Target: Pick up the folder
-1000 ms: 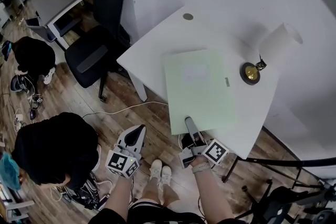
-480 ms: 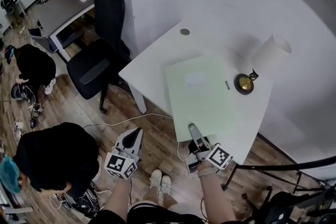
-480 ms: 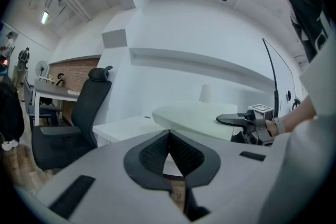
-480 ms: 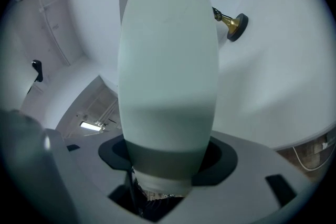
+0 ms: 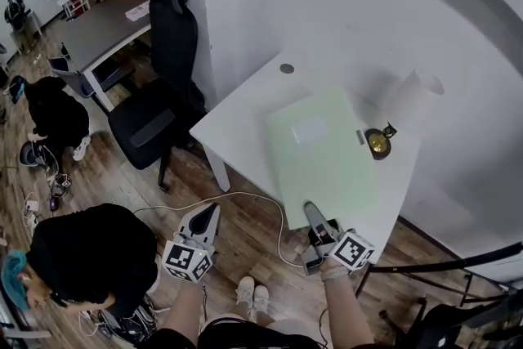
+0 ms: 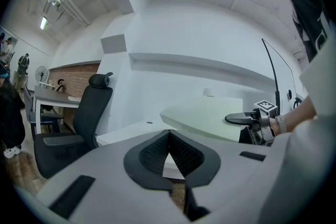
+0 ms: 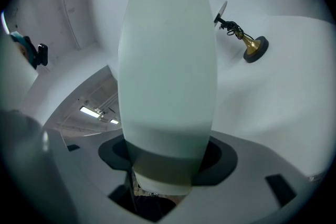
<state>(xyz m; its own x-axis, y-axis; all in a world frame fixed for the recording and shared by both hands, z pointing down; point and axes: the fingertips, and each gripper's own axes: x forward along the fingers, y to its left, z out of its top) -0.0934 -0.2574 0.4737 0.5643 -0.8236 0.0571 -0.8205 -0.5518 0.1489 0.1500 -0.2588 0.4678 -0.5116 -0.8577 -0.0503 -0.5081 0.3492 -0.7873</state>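
**Holding folder in right gripper, left gripper empty**

Far left, head view: crouched person (image 5: pixel 55 112) in black on the wood floor (image 5: pixel 114 167). A second person (image 5: pixel 90 253) in black is nearer the camera. Grey desk (image 5: pixel 102 20) is up-left, well apart from the counter. Black chair (image 5: pixel 159 94) stands just beside the counter's left corner.

Left gripper (image 5: pixel 211 212): out over the floor, short of the counter (image 5: pixel 237 114) edge, touching nothing. Its own view shows the pads meeting at the tips with only a thin wedge of gap behind them and nothing in it. It points level toward the counter.

White cable (image 5: pixel 237 199) lies on the floor along the counter's near side. Round grommet (image 5: pixel 286 68) sits near the counter's far edge.

Folder (image 5: pixel 323 155): pale green, plain, with a whitish patch on the far half. It sits over the counter's right half, with its near edge overhanging the counter edge. The left gripper view shows it roughly level and raised above the counter top. Can't tell whether its far edge touches.

Right gripper (image 5: pixel 312 212): pinching the folder's near edge at about mid-width, one jaw on top. In its own view the folder runs straight out from between the pads and fills the middle of the frame.

Right of the folder: lamp (image 5: pixel 380 141), brass base on the counter, white shade toward the wall. It is just beside the folder's far right corner, apart from it.
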